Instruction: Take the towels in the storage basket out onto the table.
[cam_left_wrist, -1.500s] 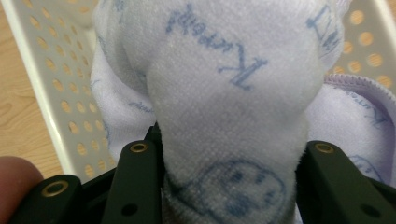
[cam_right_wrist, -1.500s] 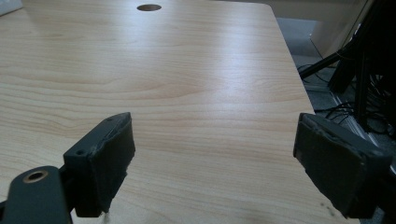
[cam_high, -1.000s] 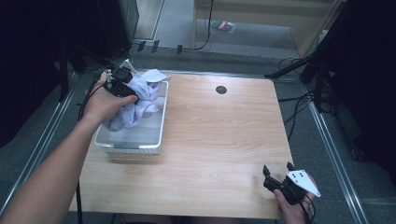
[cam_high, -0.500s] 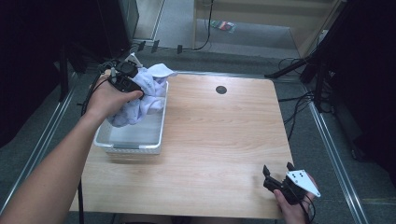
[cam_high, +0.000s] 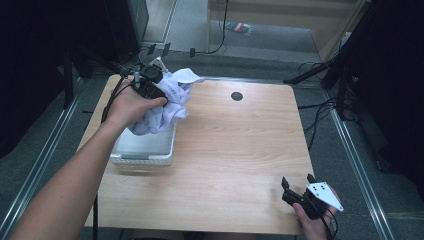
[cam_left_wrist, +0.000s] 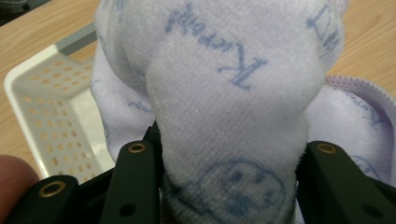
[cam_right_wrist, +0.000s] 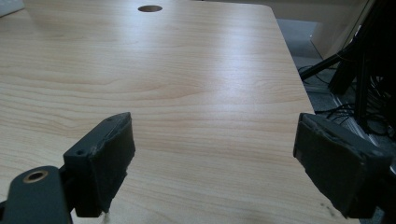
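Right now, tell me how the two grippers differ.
The left gripper is clamped on the white printed cloth above the basket; the right gripper is open and holds nothing. The left is raised at the far-left corner, the right low at the near-right edge. Both have black jaws.

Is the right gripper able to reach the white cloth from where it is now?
Probably yes: the right gripper is open at the near right corner, the table between lies bare, and the cloth, clamped in the left gripper, hangs over the basket.
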